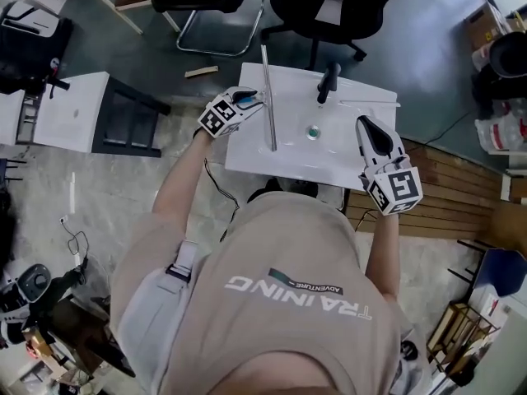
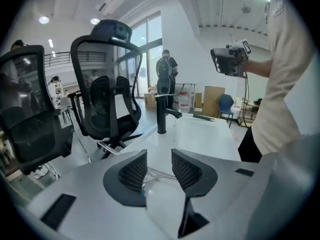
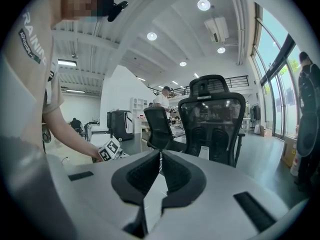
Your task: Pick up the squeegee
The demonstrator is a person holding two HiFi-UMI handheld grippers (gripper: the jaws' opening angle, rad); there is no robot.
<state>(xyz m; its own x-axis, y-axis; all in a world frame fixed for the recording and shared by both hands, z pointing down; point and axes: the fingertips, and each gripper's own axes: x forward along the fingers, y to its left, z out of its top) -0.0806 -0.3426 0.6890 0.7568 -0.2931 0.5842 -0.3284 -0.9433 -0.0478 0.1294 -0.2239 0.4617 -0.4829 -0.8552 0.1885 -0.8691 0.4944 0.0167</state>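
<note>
I look steeply down over a beige shirt (image 1: 272, 303) onto a white sink top (image 1: 346, 159). A black faucet (image 1: 328, 82) stands at its far edge, and the round drain (image 1: 313, 132) sits just in front of it. The squeegee (image 1: 268, 97) lies as a long thin bar along the left part of the sink, its far end reaching past the rim. My left gripper (image 1: 249, 99) is just beside the bar on its left; I can't tell whether it touches. My right gripper (image 1: 366, 124) is over the sink's right edge, pointing away from me. A black office chair (image 1: 325, 6) stands beyond the sink, a white desk (image 1: 74, 109) to the left, and wooden boards (image 1: 449, 188) lie to the right.
</note>
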